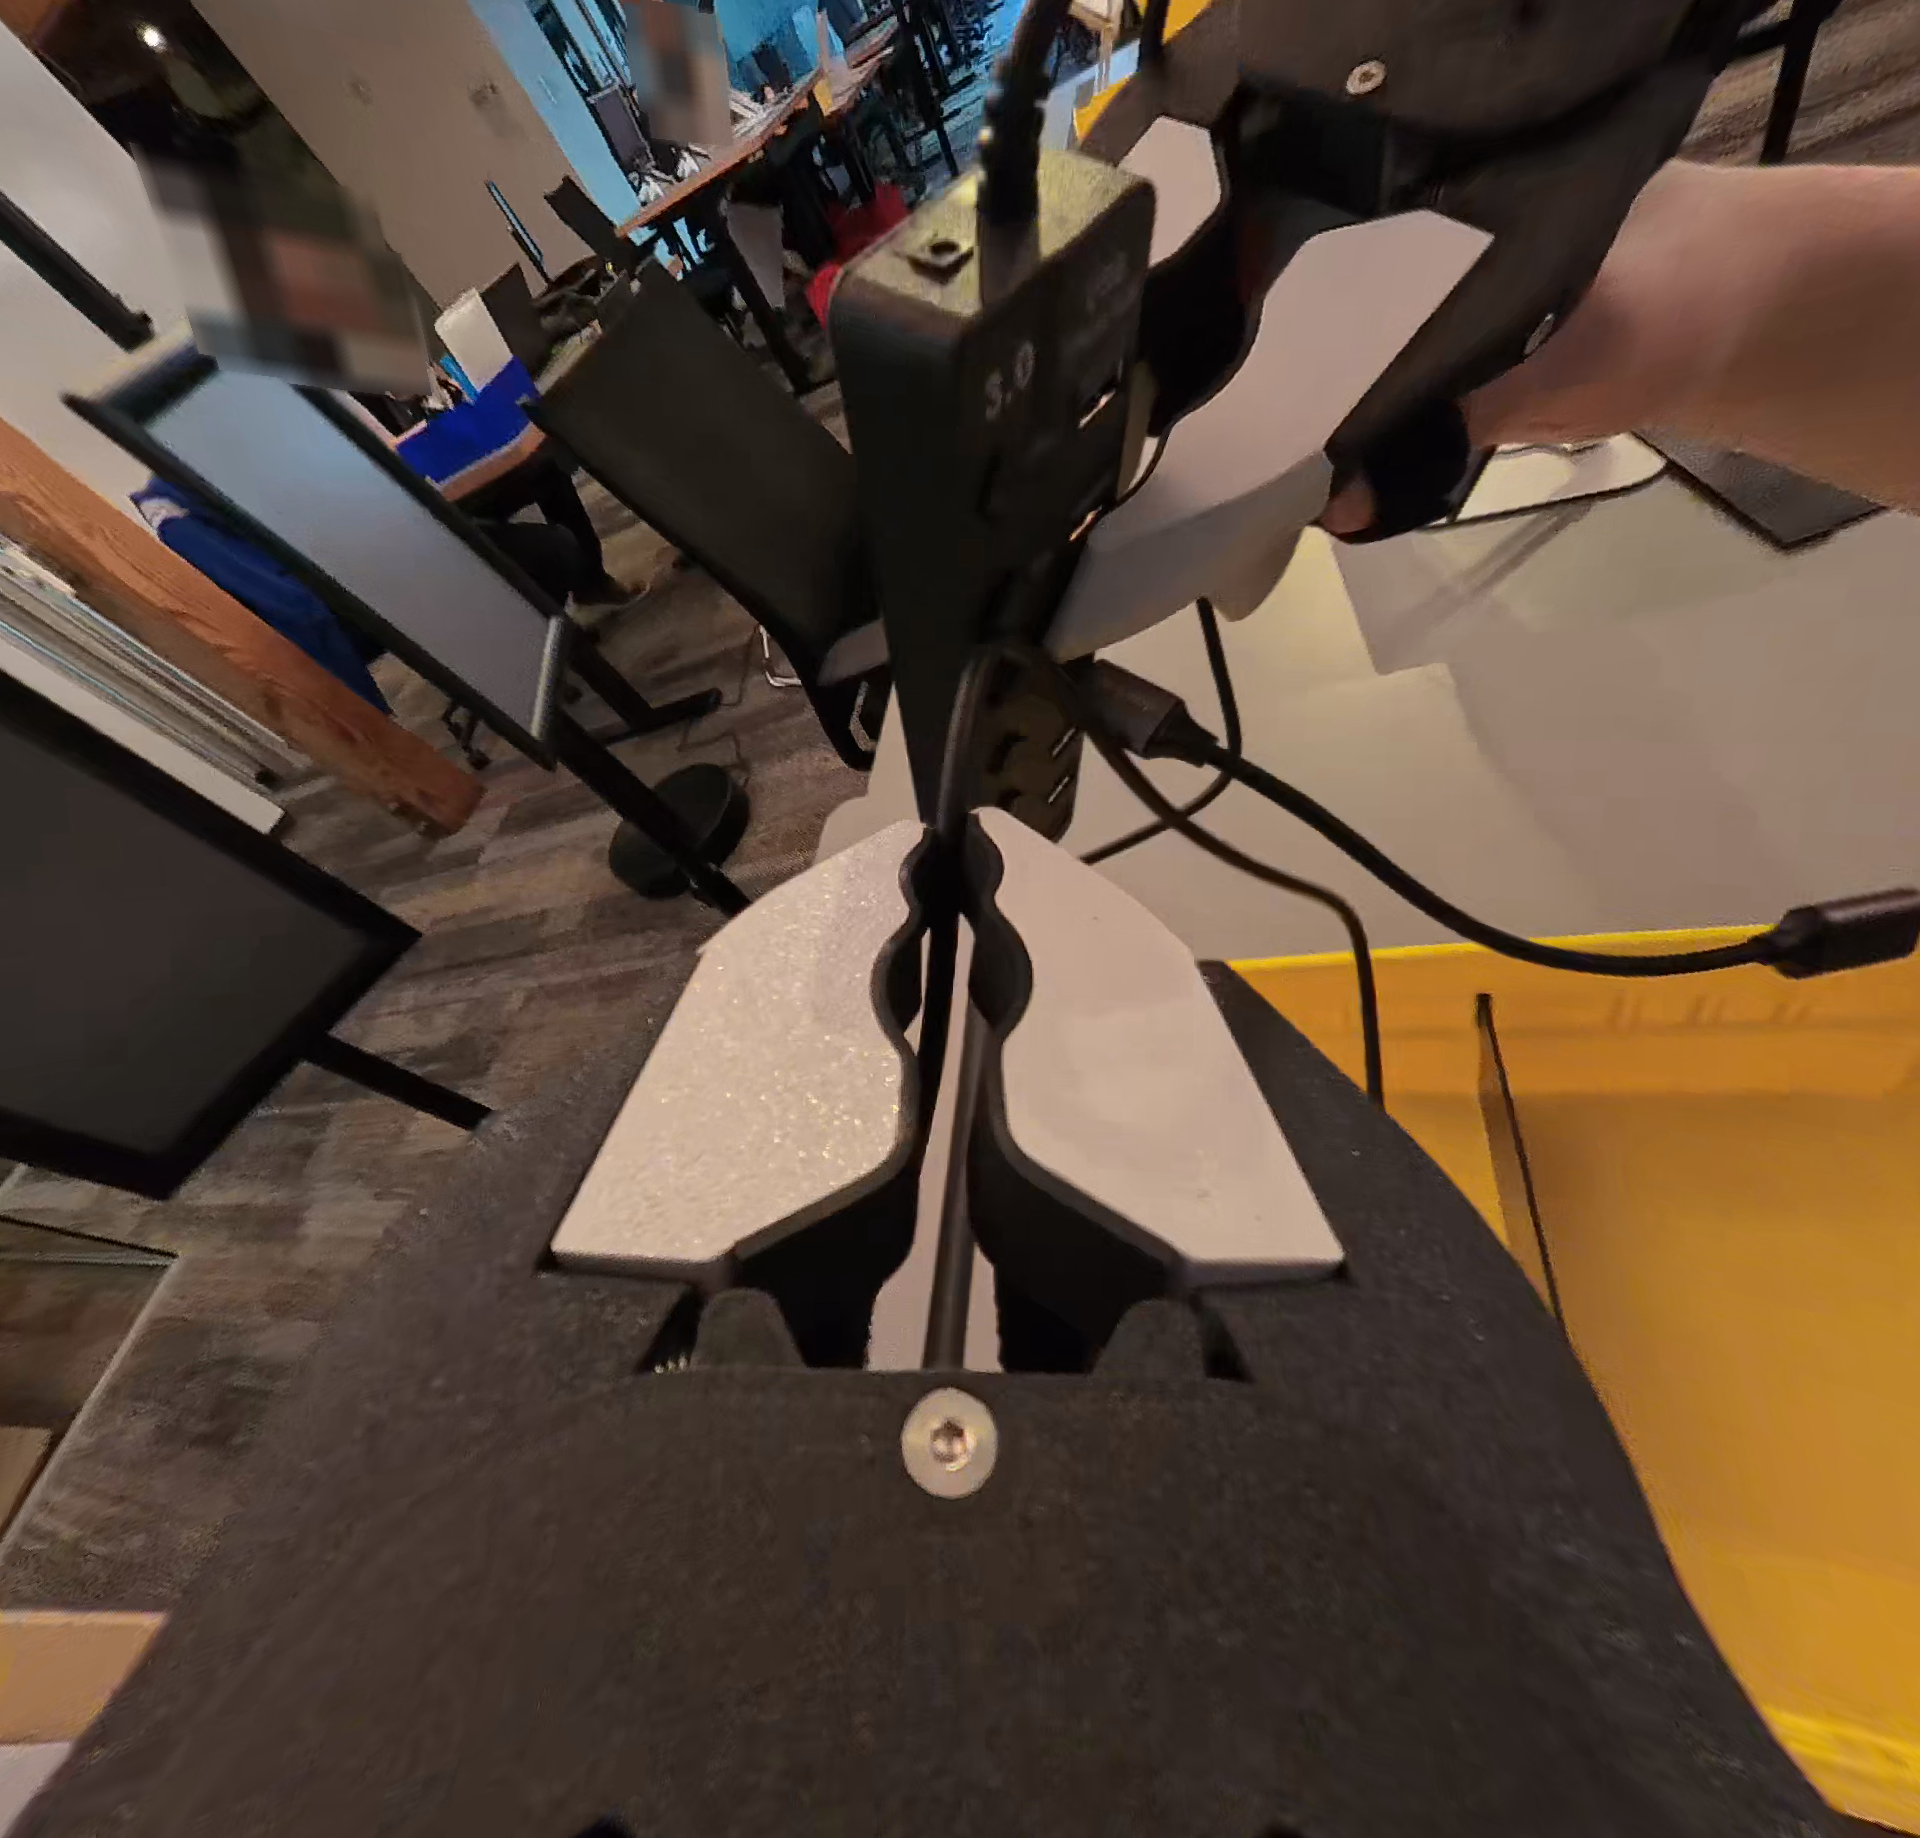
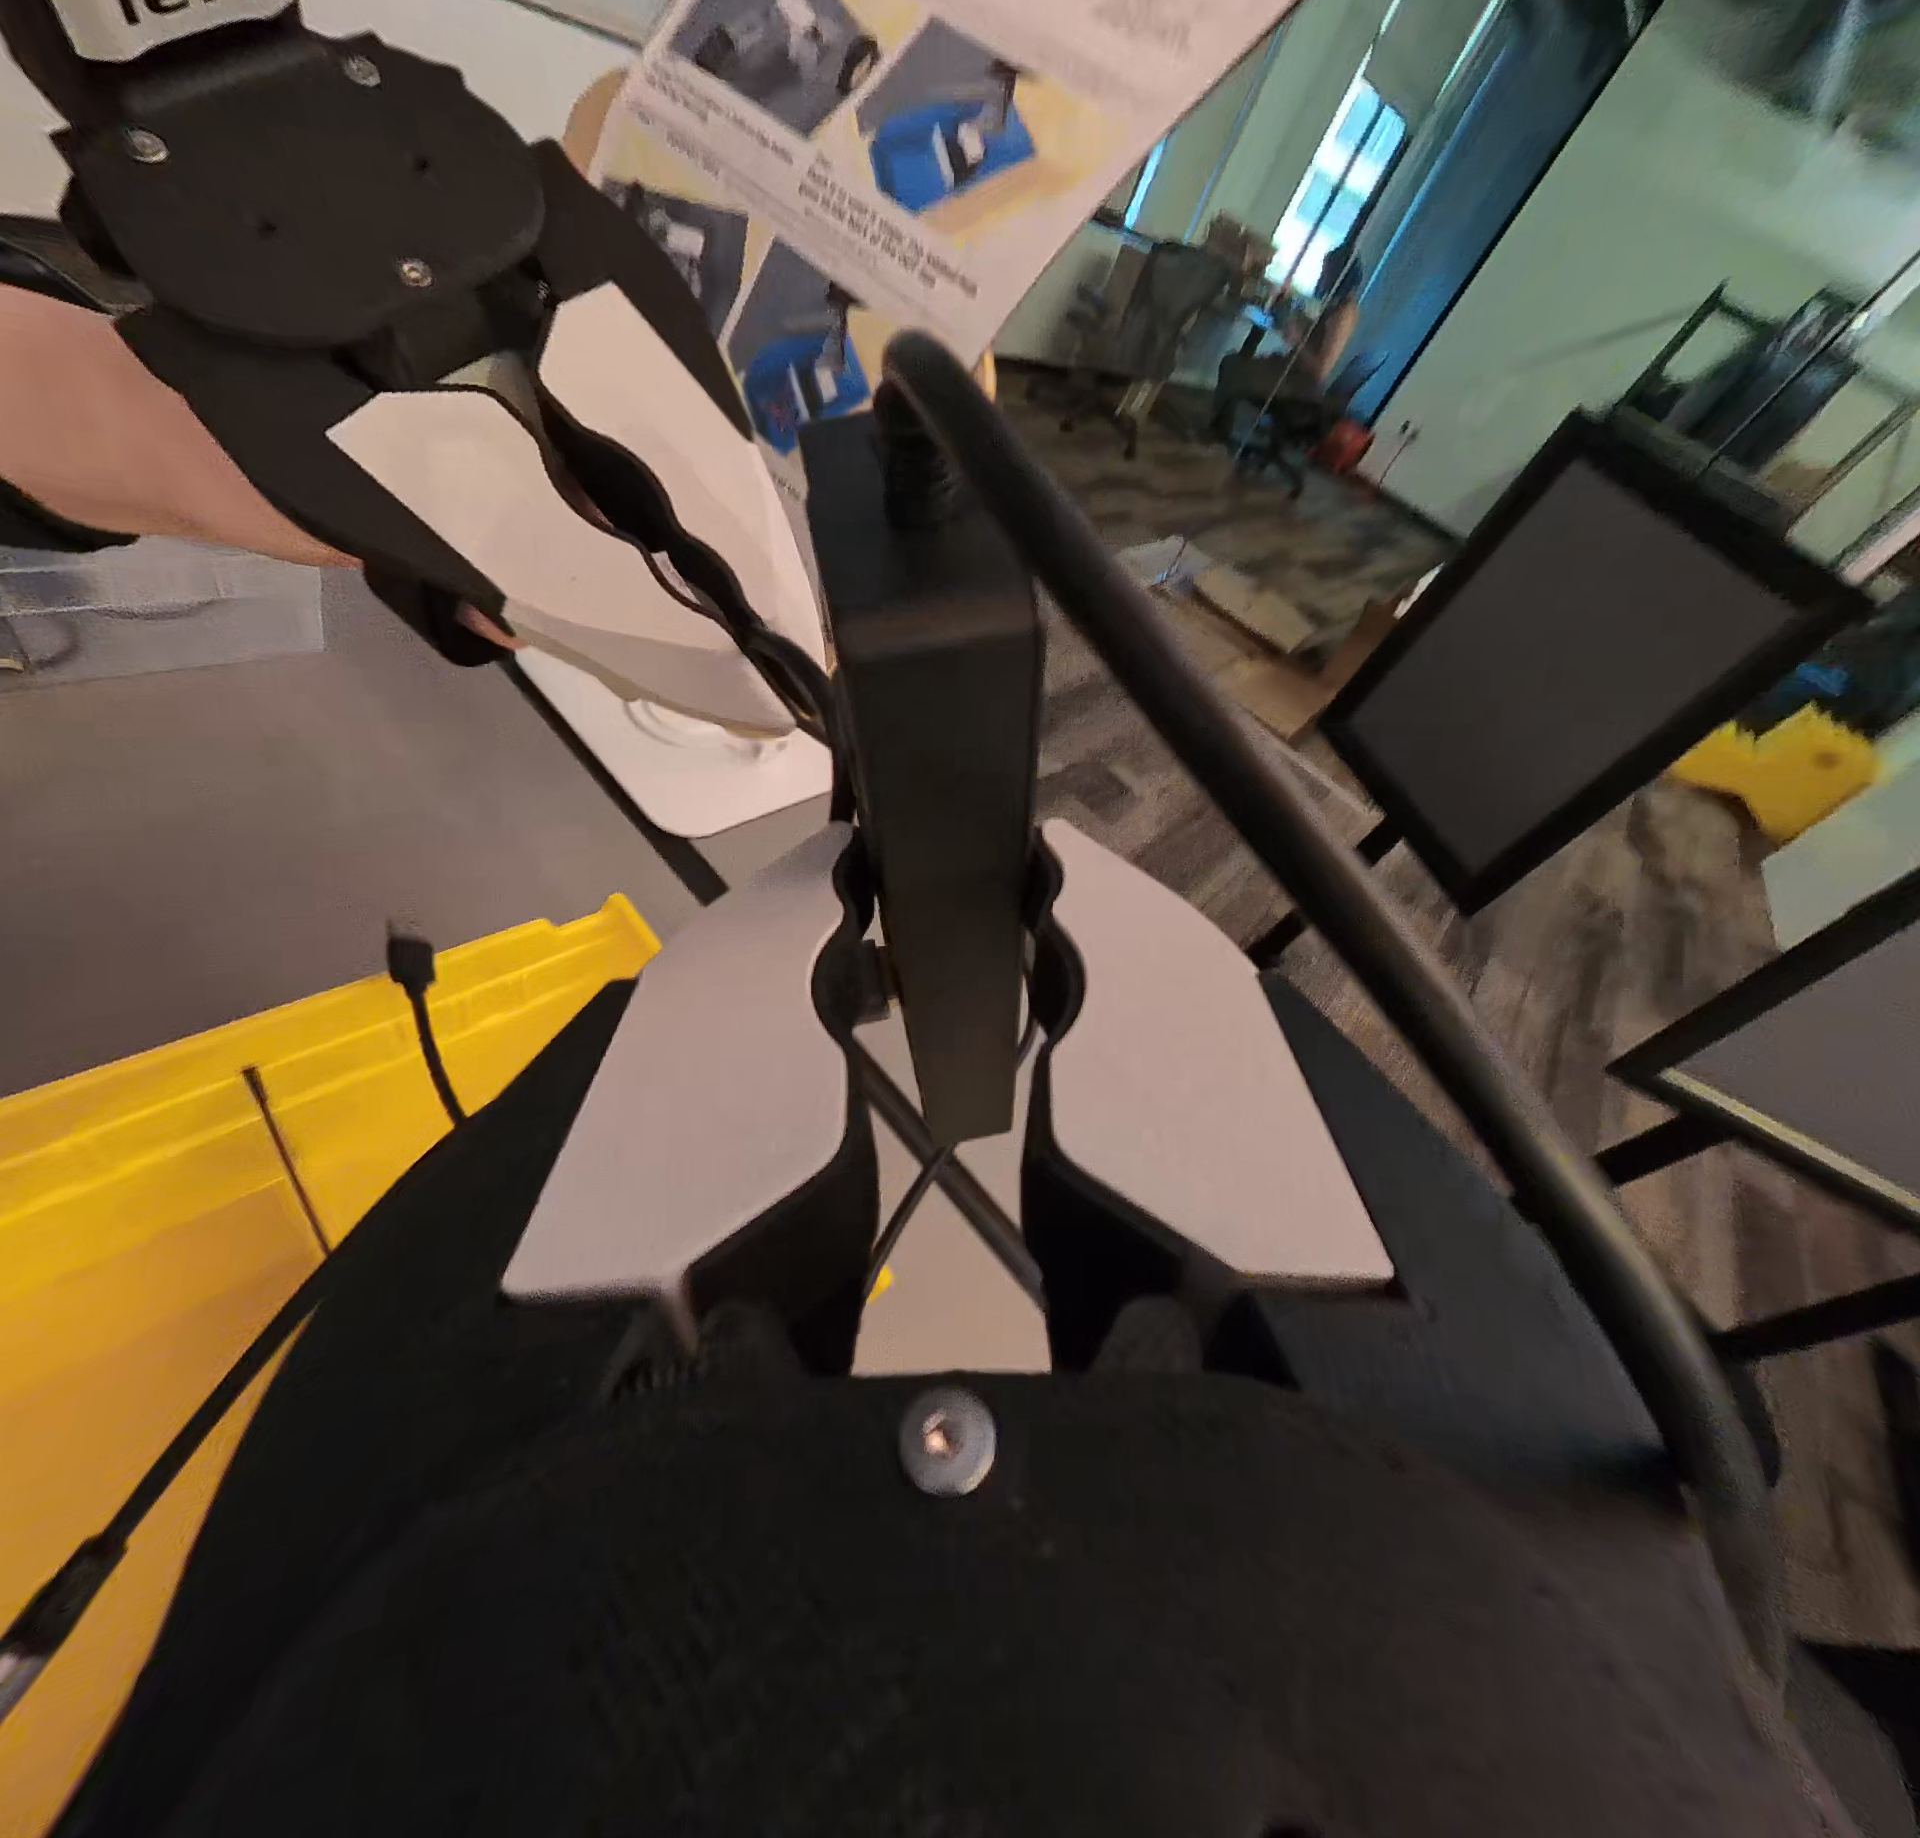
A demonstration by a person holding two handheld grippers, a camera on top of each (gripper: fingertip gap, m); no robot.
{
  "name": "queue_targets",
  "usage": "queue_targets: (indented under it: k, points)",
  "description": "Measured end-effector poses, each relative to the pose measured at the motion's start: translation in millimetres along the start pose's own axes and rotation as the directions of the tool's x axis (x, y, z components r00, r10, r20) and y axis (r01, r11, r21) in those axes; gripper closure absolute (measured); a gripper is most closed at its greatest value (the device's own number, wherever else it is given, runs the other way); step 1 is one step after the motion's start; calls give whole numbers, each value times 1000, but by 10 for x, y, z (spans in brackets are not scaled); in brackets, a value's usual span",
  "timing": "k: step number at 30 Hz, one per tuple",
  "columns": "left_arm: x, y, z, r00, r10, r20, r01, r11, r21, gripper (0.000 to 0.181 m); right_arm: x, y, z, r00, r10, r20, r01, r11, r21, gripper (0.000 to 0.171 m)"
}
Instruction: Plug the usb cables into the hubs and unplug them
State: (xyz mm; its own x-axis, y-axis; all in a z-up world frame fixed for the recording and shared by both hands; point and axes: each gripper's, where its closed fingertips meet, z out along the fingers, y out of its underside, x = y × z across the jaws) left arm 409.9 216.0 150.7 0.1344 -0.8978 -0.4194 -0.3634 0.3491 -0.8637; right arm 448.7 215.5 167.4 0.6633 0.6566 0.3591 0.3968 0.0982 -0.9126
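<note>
A black USB hub [image 2: 940, 801] is held upright in the air above the worktop [image 2: 208, 780], clenched near its lower end between the fingers of the right tool [image 2: 943, 941]. A thick black lead [image 2: 1195, 749] runs from the hub's top and curves away to the right.

The left tool [image 1: 948, 858] is clamped on a thin black cable [image 1: 951, 1113], which passes between its fingers and runs up towards the port side of the hub [image 1: 977, 417]. In the right wrist view the left tool [image 2: 800, 692] is seen with its tips touching the hub's side. Whether the plug is seated in a port cannot be told; it is hidden behind the fingers.

A second cable [image 1: 1351, 853] hangs from the lower part of the hub, its free plug [image 1: 1839, 931] dangling over a yellow bin [image 1: 1662, 1217].

The step in hand is judged to be the plugging or unplugging of the gripped cable at the hub. For the next move, the hub would need to be held steady while the cable is moved straight along the port's axis, without twisting.
</note>
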Motion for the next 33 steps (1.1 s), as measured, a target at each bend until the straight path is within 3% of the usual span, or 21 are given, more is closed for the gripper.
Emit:
queue_targets:
  k: [6,10,13,15,18,22,28,31,33]
  points:
    - [74,-145,43,1000,1,-26,0,999,36,179,123,-89,-150,1000,3,23,-5,997,74,142]
    - [289,258,35,995,-56,-78,54,998,-29,179,15,85,-67,997,18,73,-22,998,62,142]
    - [543,512,-61,952,-223,-210,216,975,-58,179,-115,203,61,992,2,126,-7,999,43,142]
    - [751,702,-141,891,-329,-313,309,944,-115,178,-234,255,171,980,-90,177,82,995,54,142]
    - [932,1004,-262,852,-389,-349,341,920,-194,155,-406,290,367,938,-256,233,235,965,114,142]
    - [886,1236,-417,860,-425,-283,363,899,-246,113,-575,276,601,898,-289,333,250,956,155,142]
    - [334,1061,-664,916,-375,-140,367,927,-85,120,-576,165,751,863,-331,381,272,941,201,143]
    - [-105,938,-677,956,-292,31,292,956,-1,123,-608,75,765,841,-334,426,248,937,246,143]
    - [-233,845,-602,970,-232,73,231,973,23,125,-653,21,775,822,-326,467,212,936,281,143]
